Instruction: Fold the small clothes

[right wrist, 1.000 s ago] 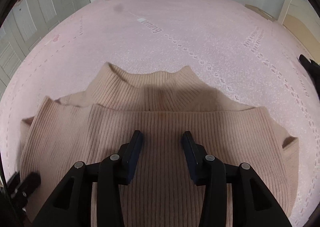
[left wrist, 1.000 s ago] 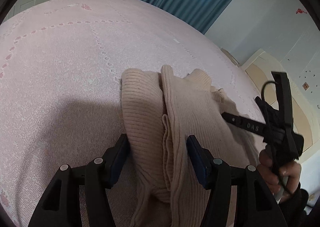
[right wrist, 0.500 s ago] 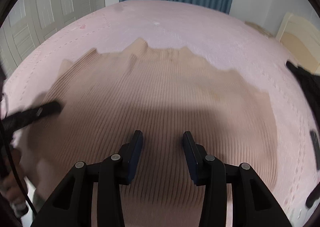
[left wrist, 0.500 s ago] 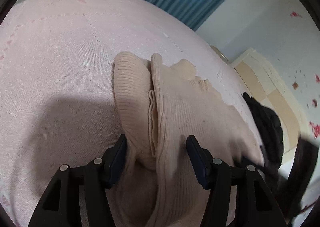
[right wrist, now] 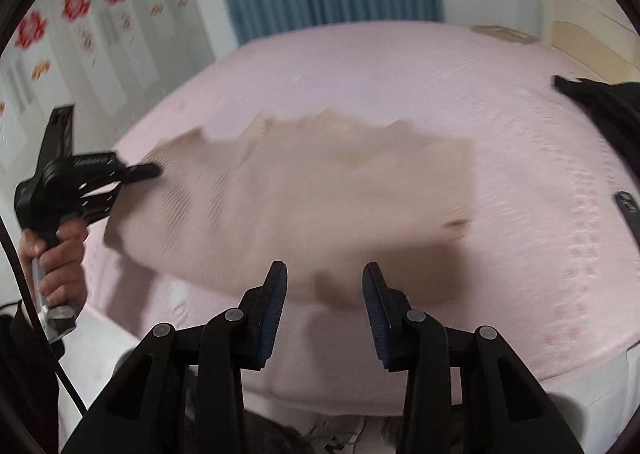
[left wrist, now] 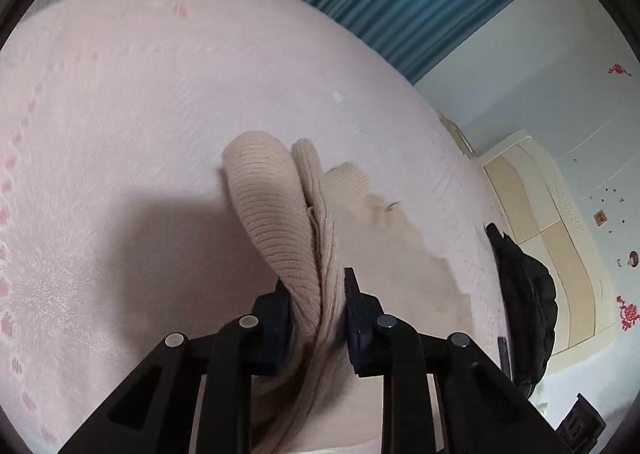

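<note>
A: Where do we have the sweater?

B: The beige ribbed sweater [left wrist: 276, 214] lies on the pink bedspread [left wrist: 120, 114]. Our left gripper [left wrist: 314, 294] pinches a bunched fold at its edge, jaws closing, pads pressing the knit from both sides.

A: And our right gripper [right wrist: 324, 286]?

B: Narrowly parted, holding nothing; it hangs over the sweater's near hem. In that view the sweater is spread flat and blurred, with a black garment [right wrist: 600, 106] on the bed's right edge.
</note>
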The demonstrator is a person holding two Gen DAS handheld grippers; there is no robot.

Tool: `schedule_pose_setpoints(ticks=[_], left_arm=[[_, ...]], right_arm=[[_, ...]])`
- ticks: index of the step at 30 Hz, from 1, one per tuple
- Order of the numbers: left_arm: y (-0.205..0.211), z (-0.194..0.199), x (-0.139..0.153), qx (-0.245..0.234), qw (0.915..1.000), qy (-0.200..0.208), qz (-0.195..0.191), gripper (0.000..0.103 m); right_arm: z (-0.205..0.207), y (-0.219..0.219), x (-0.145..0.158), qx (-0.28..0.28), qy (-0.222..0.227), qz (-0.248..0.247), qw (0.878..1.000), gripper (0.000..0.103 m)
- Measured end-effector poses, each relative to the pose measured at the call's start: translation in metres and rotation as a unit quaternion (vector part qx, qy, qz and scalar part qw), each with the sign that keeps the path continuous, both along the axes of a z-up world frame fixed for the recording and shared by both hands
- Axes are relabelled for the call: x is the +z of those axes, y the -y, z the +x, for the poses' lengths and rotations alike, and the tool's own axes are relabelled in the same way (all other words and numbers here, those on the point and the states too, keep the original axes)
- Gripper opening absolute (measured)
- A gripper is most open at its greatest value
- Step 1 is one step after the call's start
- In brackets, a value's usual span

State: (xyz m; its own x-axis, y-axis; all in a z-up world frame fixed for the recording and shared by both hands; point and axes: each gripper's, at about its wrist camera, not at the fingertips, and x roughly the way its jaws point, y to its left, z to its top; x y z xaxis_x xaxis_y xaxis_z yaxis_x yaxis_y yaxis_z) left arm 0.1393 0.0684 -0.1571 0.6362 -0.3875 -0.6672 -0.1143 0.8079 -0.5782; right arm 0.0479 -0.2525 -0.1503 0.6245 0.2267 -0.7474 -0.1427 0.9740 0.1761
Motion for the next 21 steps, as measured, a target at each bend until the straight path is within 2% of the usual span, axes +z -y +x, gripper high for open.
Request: schedule_pose_setpoints(ticks=[6, 9, 11, 14, 17, 18, 20, 21], left_arm=[[0.068, 0.011, 0.06, 0.002, 0.9983, 0.016, 0.056, 0.021], [0.111, 0.014, 0.077, -0.002, 0.9958, 0.014, 0.09, 0.021], [0.142, 0.016, 0.08, -0.005, 0.9951, 0.008, 0.098, 0.021], [0.194, 0.021, 0.068, -0.024, 0.9952, -0.01, 0.094, 0.021], [0.247, 0.024, 0.041, -0.057, 0.9917, -0.034, 0.11, 0.022], [0.261, 0.023, 0.028, -0.074, 0.9908, -0.043, 0.104, 0.024], [0.274, 0.025, 0.01, -0.121, 0.9897, -0.062, 0.046, 0.024], [0.275, 0.027, 0.005, -0.13, 0.9884, -0.071, 0.035, 0.026]], right_arm=[[-0.005, 0.077, 0.025, -0.062, 0.018, 0.001, 0.998, 0.039], [-0.014, 0.106, 0.027, -0.075, 0.015, -0.004, 0.997, 0.039], [-0.021, 0.125, 0.026, -0.081, 0.014, -0.001, 0.997, 0.039], [-0.025, 0.15, 0.022, -0.092, 0.007, 0.017, 0.996, 0.039], [-0.025, 0.17, 0.02, -0.089, 0.007, 0.033, 0.995, 0.039], [-0.024, 0.175, 0.02, -0.089, 0.009, 0.036, 0.995, 0.039], [-0.02, 0.182, 0.017, -0.088, 0.006, 0.047, 0.995, 0.039], [-0.017, 0.184, 0.016, -0.086, 0.005, 0.055, 0.995, 0.039]])
